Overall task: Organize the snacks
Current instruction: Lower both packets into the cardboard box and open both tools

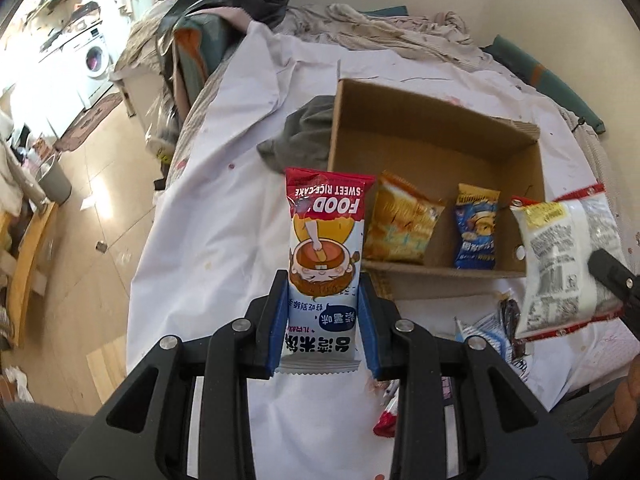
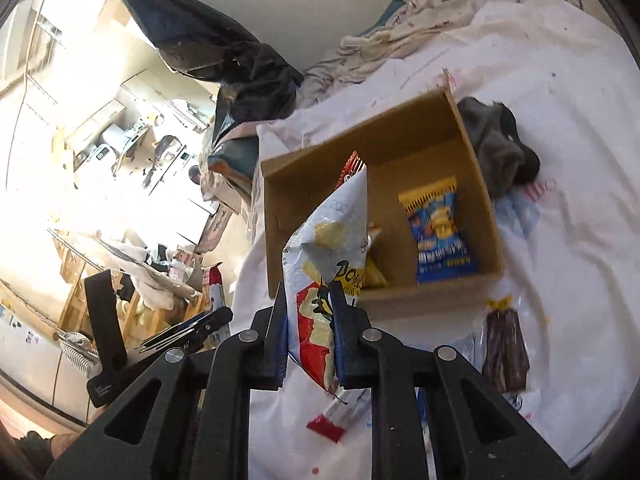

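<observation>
The left gripper (image 1: 324,312) is clamping a sweet rice cake packet (image 1: 325,240) between its blue pads, holding it upright just in front of the cardboard box (image 1: 424,128). The right gripper (image 2: 310,328) is pinching a white chip bag (image 2: 332,248) by its lower part, jaws narrowed tight on the crumpled film, with the bag hanging over the box's near wall. Inside the box, a blue snack packet (image 2: 440,232) and a yellow snack packet (image 1: 400,224) are lying against the near wall. A dark jerky packet (image 2: 504,352) is lying on the white sheet (image 1: 224,208) just outside the box.
</observation>
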Action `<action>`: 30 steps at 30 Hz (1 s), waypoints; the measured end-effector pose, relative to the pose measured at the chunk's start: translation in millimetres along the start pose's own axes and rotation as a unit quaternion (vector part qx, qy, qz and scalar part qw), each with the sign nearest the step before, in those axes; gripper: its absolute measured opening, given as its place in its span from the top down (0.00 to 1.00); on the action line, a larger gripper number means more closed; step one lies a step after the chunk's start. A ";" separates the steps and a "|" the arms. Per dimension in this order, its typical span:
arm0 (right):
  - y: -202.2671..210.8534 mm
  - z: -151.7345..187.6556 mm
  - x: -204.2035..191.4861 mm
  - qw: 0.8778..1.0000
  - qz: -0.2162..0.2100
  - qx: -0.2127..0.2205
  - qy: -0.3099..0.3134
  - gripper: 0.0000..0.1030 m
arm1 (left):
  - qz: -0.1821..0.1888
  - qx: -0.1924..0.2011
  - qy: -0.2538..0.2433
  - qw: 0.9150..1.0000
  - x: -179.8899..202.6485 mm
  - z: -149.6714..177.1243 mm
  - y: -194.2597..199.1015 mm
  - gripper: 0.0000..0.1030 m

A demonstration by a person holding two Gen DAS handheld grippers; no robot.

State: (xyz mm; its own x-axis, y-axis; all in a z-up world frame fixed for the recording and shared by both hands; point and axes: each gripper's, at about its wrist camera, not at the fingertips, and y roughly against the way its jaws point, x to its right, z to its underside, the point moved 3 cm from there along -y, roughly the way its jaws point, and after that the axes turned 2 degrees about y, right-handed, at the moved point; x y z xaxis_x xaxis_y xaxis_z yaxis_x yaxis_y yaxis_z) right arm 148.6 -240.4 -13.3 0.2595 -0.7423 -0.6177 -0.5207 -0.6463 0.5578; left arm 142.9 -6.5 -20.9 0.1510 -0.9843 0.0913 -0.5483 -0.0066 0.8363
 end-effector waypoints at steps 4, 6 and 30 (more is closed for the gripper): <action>-10.5 -14.6 3.1 1.000 0.014 -0.002 0.004 0.82 | 0.012 -0.003 -0.013 1.000 9.7 -18.9 -6.3 0.73; -17.9 -23.2 8.3 1.000 0.024 -0.004 0.001 0.82 | 0.013 -0.002 -0.024 1.000 15.5 -30.8 -11.7 0.73; -105.0 -53.1 56.5 0.994 0.086 -0.069 -0.011 0.82 | -0.005 0.005 -0.061 0.998 40.2 -72.1 -93.7 0.72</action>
State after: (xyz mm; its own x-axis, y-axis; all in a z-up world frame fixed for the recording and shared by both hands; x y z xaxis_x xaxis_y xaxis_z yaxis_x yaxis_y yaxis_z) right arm 261.1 -223.8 -77.3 0.1582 -0.8411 -0.5172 -0.4395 -0.5290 0.7260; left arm 259.6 -32.7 -56.5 0.0549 -0.9984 0.0163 -0.5557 -0.0170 0.8312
